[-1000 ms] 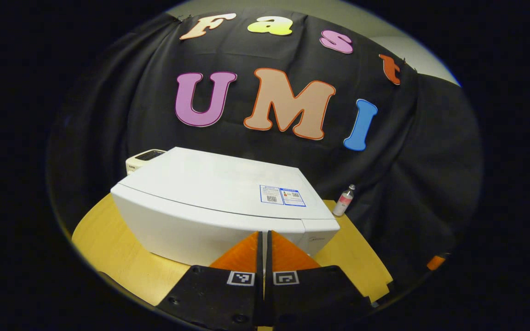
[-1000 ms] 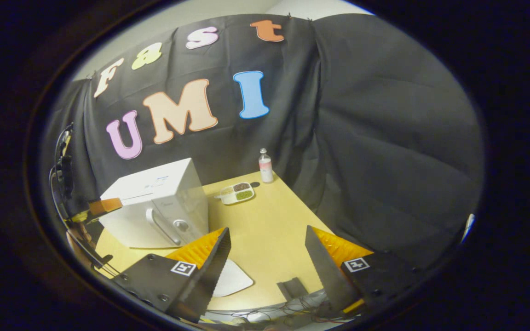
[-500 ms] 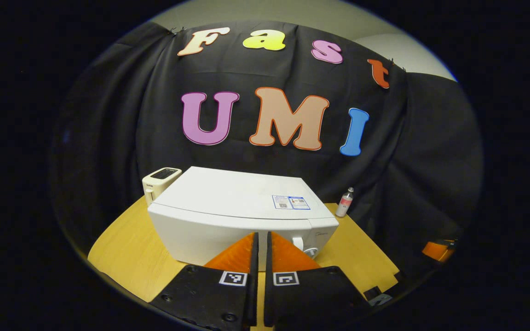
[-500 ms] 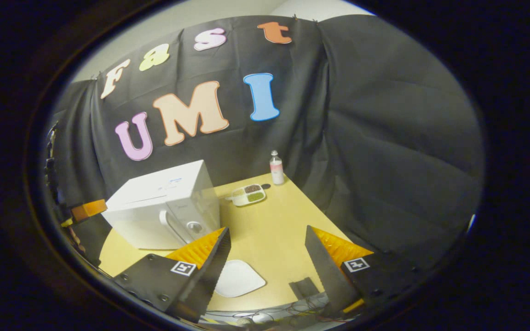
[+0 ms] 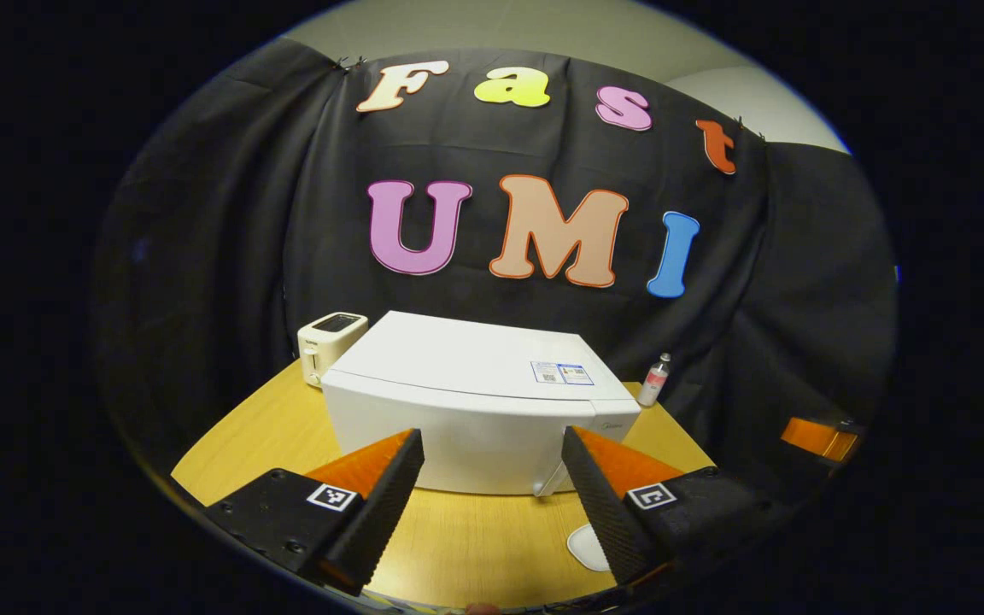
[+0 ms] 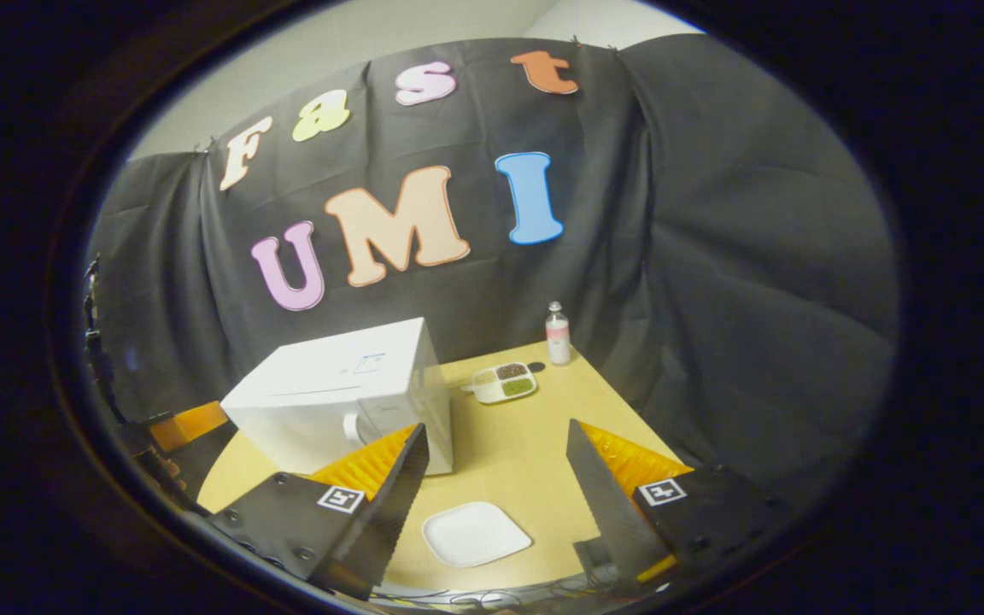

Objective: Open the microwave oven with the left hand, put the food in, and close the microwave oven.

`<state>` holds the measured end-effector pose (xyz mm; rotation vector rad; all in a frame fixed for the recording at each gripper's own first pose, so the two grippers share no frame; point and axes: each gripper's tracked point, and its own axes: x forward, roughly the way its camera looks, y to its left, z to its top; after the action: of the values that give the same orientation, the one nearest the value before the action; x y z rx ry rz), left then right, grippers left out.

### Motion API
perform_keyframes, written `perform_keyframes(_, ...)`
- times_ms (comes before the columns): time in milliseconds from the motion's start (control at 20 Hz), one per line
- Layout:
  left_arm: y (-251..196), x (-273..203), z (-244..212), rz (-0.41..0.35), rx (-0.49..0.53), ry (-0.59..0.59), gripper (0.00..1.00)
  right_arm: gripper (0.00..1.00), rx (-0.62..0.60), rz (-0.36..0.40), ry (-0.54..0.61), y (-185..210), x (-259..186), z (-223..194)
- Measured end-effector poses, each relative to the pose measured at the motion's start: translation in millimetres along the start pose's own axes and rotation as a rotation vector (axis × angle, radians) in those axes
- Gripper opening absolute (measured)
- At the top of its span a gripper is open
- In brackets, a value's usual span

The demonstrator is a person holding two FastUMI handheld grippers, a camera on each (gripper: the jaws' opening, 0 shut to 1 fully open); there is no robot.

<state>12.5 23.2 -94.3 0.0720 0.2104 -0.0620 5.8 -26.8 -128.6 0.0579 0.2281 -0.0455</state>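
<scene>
A white box-shaped microwave oven (image 5: 479, 401) stands on a round wooden table (image 6: 509, 444). A small white toaster (image 5: 331, 342) sits behind its left corner. To its right lie a compartmented food tray (image 6: 503, 383) and, farther back, a small plastic bottle (image 6: 557, 335). A white square plate (image 6: 475, 534) lies near the table's front edge.

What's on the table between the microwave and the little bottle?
In the right gripper view, a divided food tray lies between the microwave and the bottle.

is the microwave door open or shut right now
Shut: the microwave door sits flush with its white body in the left gripper view, its handle untouched between the open left gripper fingers.
</scene>
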Motion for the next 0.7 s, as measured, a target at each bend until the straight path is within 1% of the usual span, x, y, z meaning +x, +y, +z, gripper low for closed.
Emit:
perform_keyframes(50, 3.2, -3.2, 5.6, 0.009, 0.006, -0.009, 0.96, 0.92, -0.006, 0.01, -0.003, 4.0, 1.1, 3.6)
perform_keyframes(100, 4.9, -6.8, 8.4, 0.018, 0.011, -0.015, 0.97, 1.0, -0.011, 0.021, -0.008, 8.2, 1.5, 6.2)
perform_keyframes(150, 6.5, -9.4, 14.3, 0.023, 0.012, -0.028, 0.96, 0.92, -0.015, 0.031, -0.014, 11.9, 2.2, 9.7)
perform_keyframes(450, 14.8, -20.4, 31.1, 0.065, 0.033, -0.074, 0.96, 0.92, -0.011, 0.067, -0.038, 17.0, 1.4, 22.5)
perform_keyframes(700, 3.6, -22.2, 21.0, 0.056, 0.039, -0.05, 0.96, 0.92, -0.025, 0.079, -0.039, 13.2, -1.9, 21.5)
